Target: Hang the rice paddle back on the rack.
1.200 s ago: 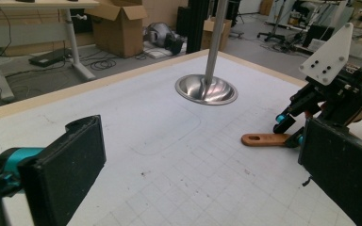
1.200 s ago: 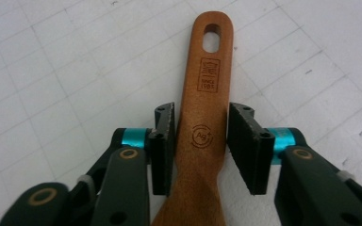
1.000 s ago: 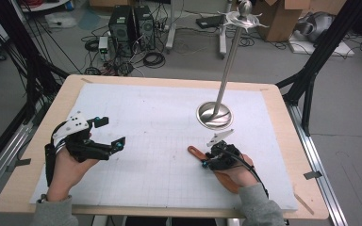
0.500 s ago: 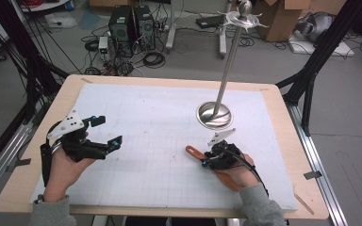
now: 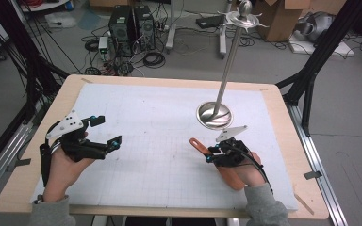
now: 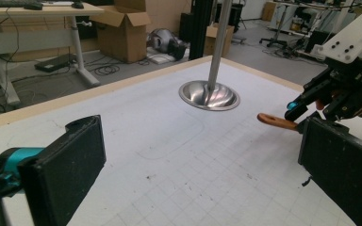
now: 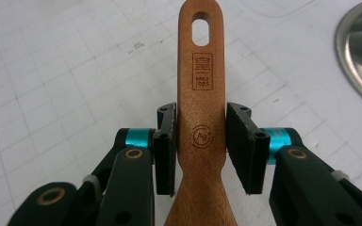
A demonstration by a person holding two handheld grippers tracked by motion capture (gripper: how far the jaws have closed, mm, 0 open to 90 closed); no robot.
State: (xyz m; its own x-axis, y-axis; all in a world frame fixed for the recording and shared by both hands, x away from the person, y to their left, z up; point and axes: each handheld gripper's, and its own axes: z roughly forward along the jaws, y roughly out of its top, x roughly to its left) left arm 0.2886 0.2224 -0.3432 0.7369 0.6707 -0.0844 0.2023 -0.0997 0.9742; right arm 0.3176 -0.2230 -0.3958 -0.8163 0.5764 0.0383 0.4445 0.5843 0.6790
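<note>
My right gripper (image 5: 210,154) is shut on the handle of a brown wooden utensil (image 5: 199,145), near the table's front right. In the right gripper view both pads press the handle's edges (image 7: 201,94) below its hanging hole, and the right gripper (image 7: 201,146) holds it a little above the mat. The utensil's wider end is hidden under the hand. My left gripper (image 5: 107,130) stands open at the left with nothing between its fingers (image 6: 70,165). The left gripper view also shows the wooden handle (image 6: 275,122) held across the table.
A metal stand with a round dished base (image 5: 214,114) and a tall pole topped by hooks (image 5: 243,16) rises just behind my right hand. A white gridded mat (image 5: 160,122) covers the wooden table (image 5: 169,81). Cables, boxes and computers lie on the floor beyond.
My right hand has lifted slightly with the wooden utensil still gripped. The left hand has stayed where it was.
</note>
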